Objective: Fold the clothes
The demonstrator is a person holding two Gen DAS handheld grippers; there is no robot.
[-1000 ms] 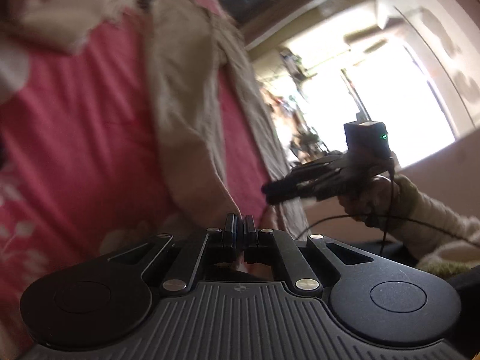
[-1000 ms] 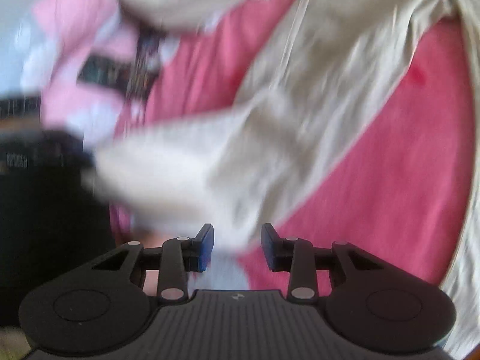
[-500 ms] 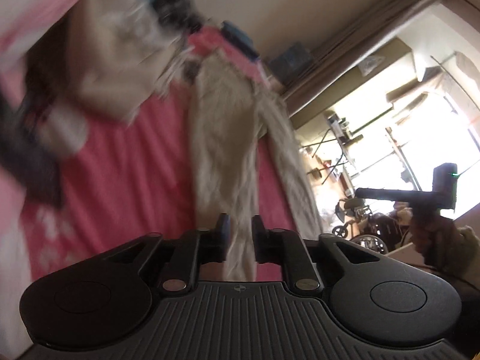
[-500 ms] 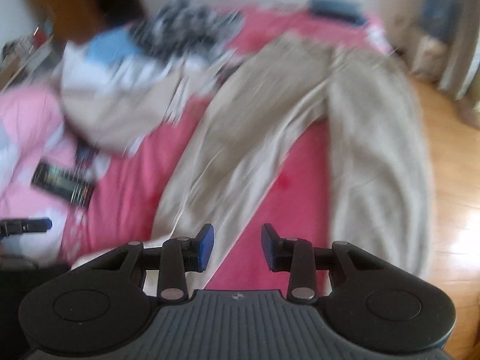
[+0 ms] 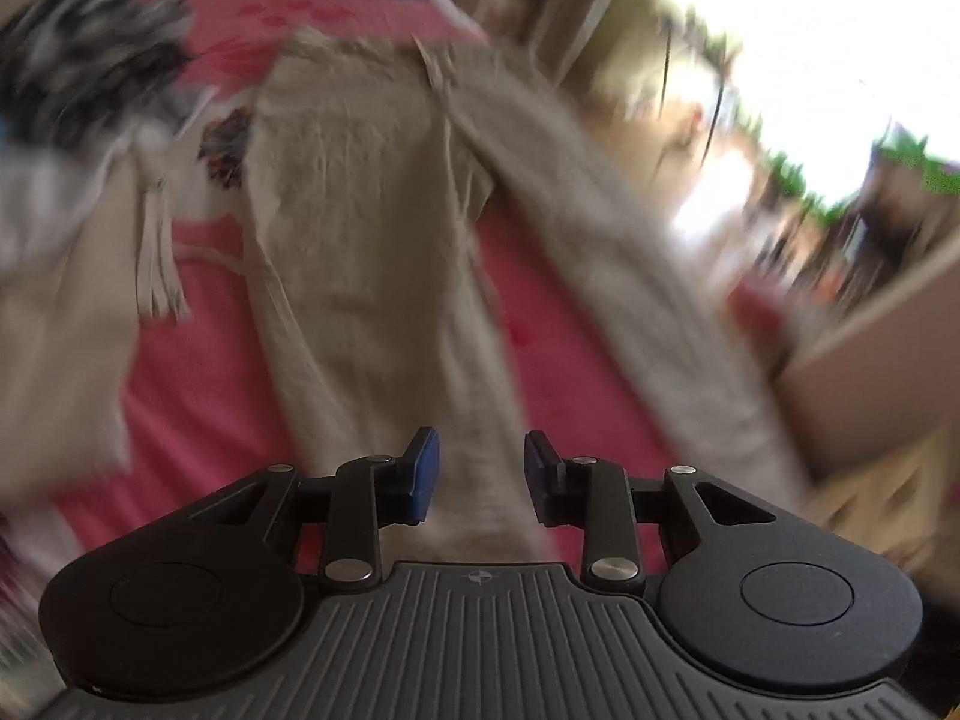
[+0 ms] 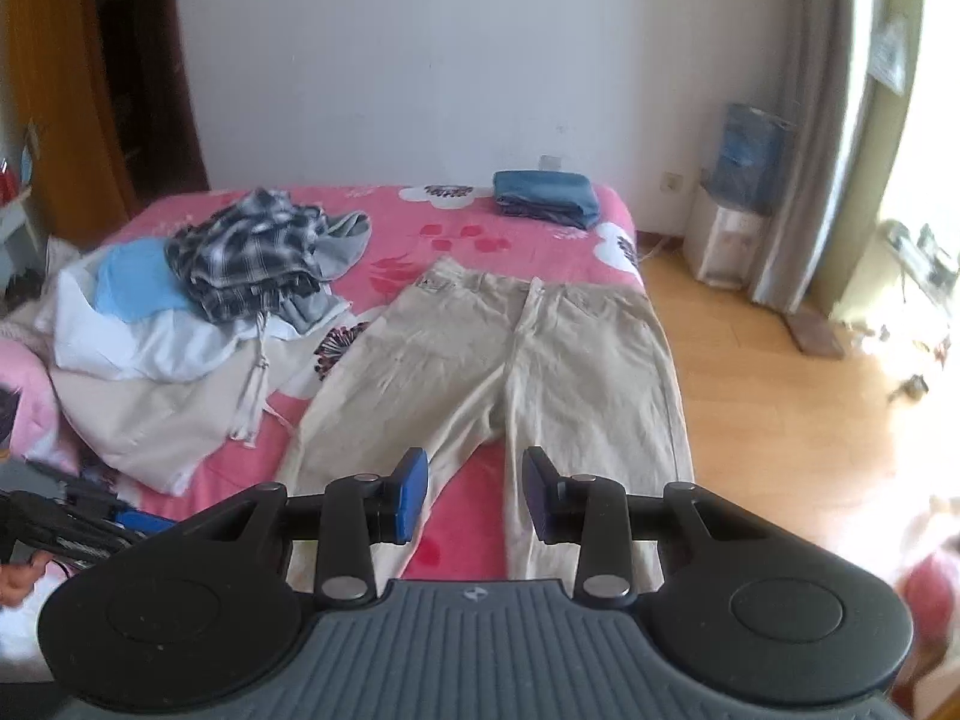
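The beige trousers (image 6: 510,360) lie spread flat on the pink bed (image 6: 528,228), waistband toward the wall and legs apart, their hems running under the cameras. The left claw (image 5: 482,474) and the right claw (image 6: 474,495) both hover above the legs, fingers parted and holding nothing. Whichever fold comes next would go best with each claw pinching an edge squarely and lifting evenly, so the cloth stays smooth. Only the sharp right view shows the heap of loose clothes (image 6: 198,312) and a folded blue stack (image 6: 546,198); the left view is blurred.
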